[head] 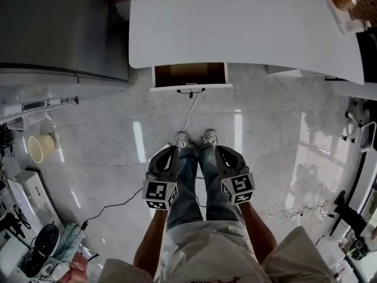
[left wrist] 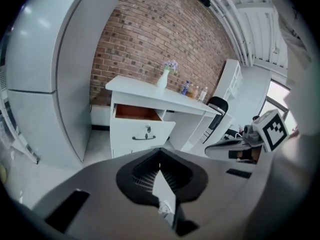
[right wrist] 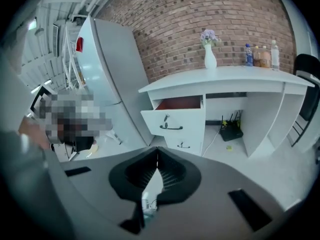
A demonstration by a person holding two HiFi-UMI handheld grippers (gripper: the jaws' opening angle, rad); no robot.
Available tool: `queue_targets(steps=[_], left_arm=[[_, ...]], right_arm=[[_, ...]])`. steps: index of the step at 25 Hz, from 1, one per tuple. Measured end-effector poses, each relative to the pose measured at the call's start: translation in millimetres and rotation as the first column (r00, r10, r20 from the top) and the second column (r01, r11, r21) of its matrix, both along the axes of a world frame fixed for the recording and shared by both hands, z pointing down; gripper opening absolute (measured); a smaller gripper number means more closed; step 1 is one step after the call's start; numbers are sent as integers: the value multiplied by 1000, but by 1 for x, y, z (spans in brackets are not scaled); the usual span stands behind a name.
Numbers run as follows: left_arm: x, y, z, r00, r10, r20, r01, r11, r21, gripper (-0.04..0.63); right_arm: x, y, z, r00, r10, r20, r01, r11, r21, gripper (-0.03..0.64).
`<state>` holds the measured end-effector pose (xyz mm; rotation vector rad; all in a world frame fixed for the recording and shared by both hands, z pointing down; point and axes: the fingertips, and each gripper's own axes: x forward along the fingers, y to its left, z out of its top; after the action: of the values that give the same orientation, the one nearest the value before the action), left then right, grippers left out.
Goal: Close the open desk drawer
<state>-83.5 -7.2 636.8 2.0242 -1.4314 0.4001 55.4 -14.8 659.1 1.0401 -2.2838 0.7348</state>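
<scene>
A person [head: 197, 240] stands on a glossy tiled floor [head: 112, 152], facing a white desk [head: 235, 22] but well apart from it. The left gripper [head: 171, 150] and right gripper [head: 218, 150] hang low in front, each with its jaws pressed together and nothing between them (a blunt closed tip would suit pushing, I judge). The desk's top drawer [head: 189, 75] juts out open, its dark handle [head: 190, 90] towards the person. Its brown wooden inside looks empty, though only part of it shows. The lower drawer [right wrist: 182, 145] is shut.
</scene>
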Motion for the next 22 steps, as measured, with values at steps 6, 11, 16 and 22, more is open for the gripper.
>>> queue_targets(steps=[6, 11, 16, 22], left_arm=[[6, 13, 46, 1000, 3, 4, -3, 999, -48, 12], [10, 6, 60, 1000, -5, 12, 5, 999, -48, 12], [9, -16, 65, 1000, 1, 28, 0, 1000, -20, 12], [1, -63, 85, 1000, -1, 25, 0, 1000, 27, 12]], right_arm=[[8, 10, 37, 1000, 5, -10, -5, 999, -39, 18], [13, 9, 50, 1000, -8, -17, 7, 999, -51, 18], [7, -5, 54, 1000, -22, -10, 22, 999, -31, 18], [-19, -55, 77, 998, -66, 9, 66, 997, 31, 18]])
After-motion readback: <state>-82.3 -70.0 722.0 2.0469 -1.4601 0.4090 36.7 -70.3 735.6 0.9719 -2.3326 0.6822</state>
